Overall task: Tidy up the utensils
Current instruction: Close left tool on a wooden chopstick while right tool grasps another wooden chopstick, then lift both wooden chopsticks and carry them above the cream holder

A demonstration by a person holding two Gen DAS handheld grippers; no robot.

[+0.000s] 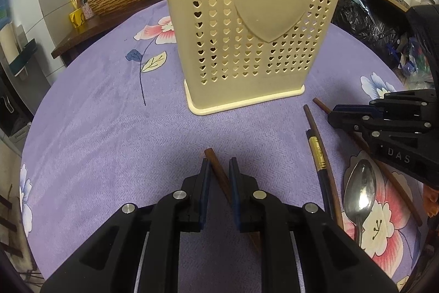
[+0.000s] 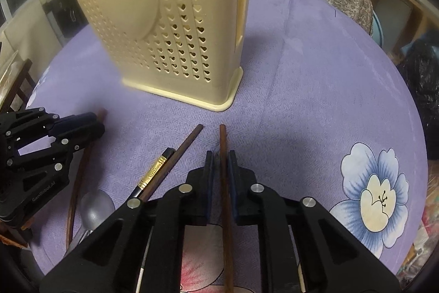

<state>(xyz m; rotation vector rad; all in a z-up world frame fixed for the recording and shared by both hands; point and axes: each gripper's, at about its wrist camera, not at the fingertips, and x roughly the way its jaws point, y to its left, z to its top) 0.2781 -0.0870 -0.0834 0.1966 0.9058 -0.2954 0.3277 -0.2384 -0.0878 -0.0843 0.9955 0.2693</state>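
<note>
Left gripper (image 1: 219,164), bottom centre of its view: clamped on a brown chopstick (image 1: 216,169) lying slantwise between the pads. Right gripper (image 2: 221,158), bottom centre likewise: closed tight on another brown chopstick (image 2: 223,155). Cream utensil holder (image 1: 247,26) (heart-perforated) upright at top centre, on the purple floral tablecloth (image 1: 109,114). At lower right: gold-banded chopstick (image 1: 318,153), spoon (image 1: 359,188).

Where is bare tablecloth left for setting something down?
Free: the purple floral tablecloth left of the cream heart-perforated plastic utensil holder, and right of it in the right wrist view. Crowded: the brown wooden chopsticks and metal spoon.
</note>
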